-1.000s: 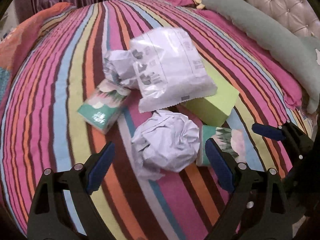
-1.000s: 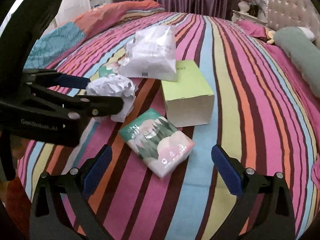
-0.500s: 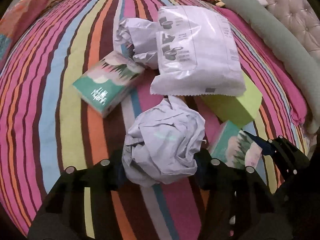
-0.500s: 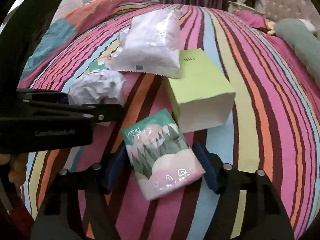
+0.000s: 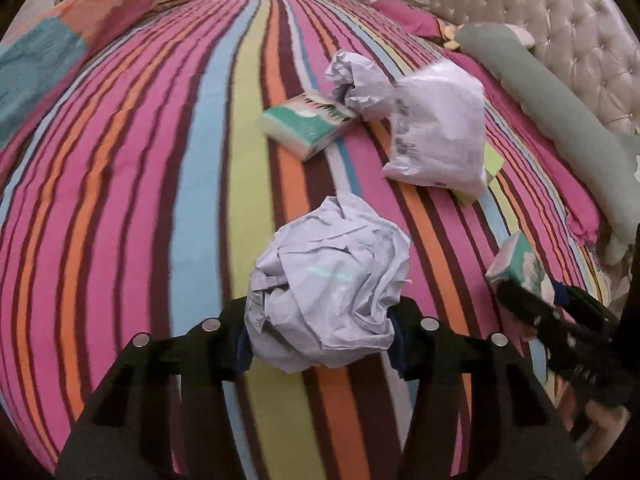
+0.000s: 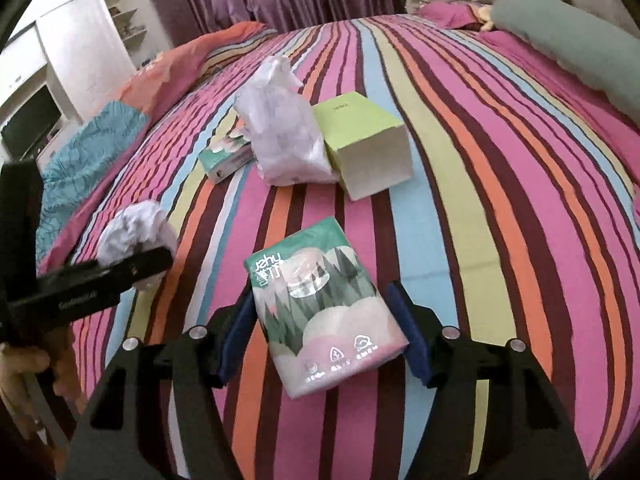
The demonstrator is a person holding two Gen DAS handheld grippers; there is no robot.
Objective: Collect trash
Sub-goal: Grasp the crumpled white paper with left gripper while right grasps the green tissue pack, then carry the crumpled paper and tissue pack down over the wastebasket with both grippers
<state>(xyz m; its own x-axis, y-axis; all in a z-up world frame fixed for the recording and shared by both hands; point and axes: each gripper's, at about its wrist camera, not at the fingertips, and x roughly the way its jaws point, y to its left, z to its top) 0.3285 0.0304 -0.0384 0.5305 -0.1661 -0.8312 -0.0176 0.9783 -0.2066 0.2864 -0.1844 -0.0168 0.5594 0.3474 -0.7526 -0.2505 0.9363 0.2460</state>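
Observation:
My left gripper (image 5: 320, 348) is shut on a crumpled white paper ball (image 5: 328, 292) and holds it above the striped bed cover (image 5: 180, 160). My right gripper (image 6: 326, 328) is shut on a green and pink tissue pack (image 6: 324, 312), lifted off the bed. The ball (image 6: 136, 236) and the left gripper's finger (image 6: 104, 276) show at the left of the right wrist view. The held pack (image 5: 516, 260) shows at the right of the left wrist view.
On the bed lie a second tissue pack (image 5: 308, 124), another crumpled paper (image 5: 360, 84), a white plastic bag (image 5: 436, 124) and a light green box (image 6: 368, 144). A grey-green bolster (image 5: 560, 112) and tufted headboard (image 5: 560, 12) are at the right. A white cabinet (image 6: 72, 52) stands left.
Both grippers closed on their items, the left on the paper ball and the right on the tissue pack, and lifted them back from the pile.

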